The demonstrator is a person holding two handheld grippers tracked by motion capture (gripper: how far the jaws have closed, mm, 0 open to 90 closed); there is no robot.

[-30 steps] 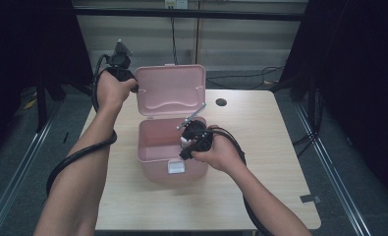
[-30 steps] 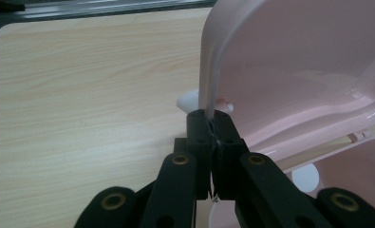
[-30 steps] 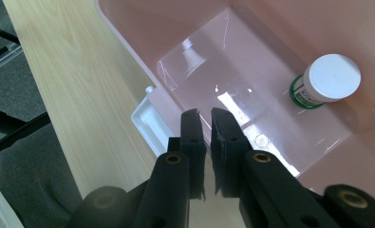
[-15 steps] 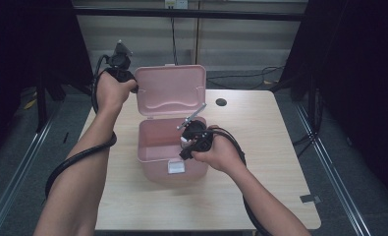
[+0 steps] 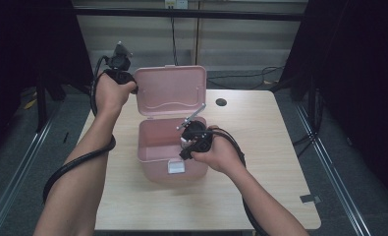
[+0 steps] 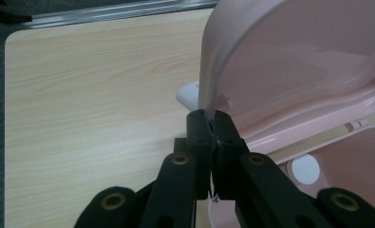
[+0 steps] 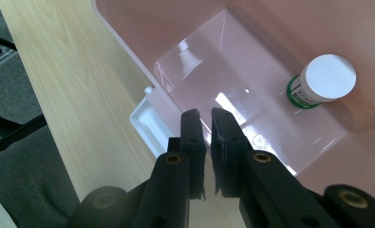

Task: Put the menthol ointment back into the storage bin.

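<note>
A pink box (image 5: 164,152) sits near the middle of a light wooden table (image 5: 270,162), with its lid (image 5: 171,91) standing upright at the far side. Wide bare tabletop lies to the right of the box and a narrower strip to its left; the near edge of the table is just past the box's front latch (image 5: 176,166). A small dark hole (image 5: 221,102) marks the far right part of the table. Dark floor and metal rails surround the table on all sides. The left gripper (image 5: 124,73) is at the lid's left edge; in the left gripper view its jaws are pressed together on the thin pink rim of the lid (image 6: 209,80), pinching it. The right gripper (image 5: 186,140) hovers over the open box at its right side. In the right gripper view its jaws stand almost together with only a narrow slit between them, holding nothing and pointing down over the box's front wall. Inside the box, a small bottle (image 7: 320,83) with a white cap and green label lies on the floor against the wall, well apart from those jaws.
</note>
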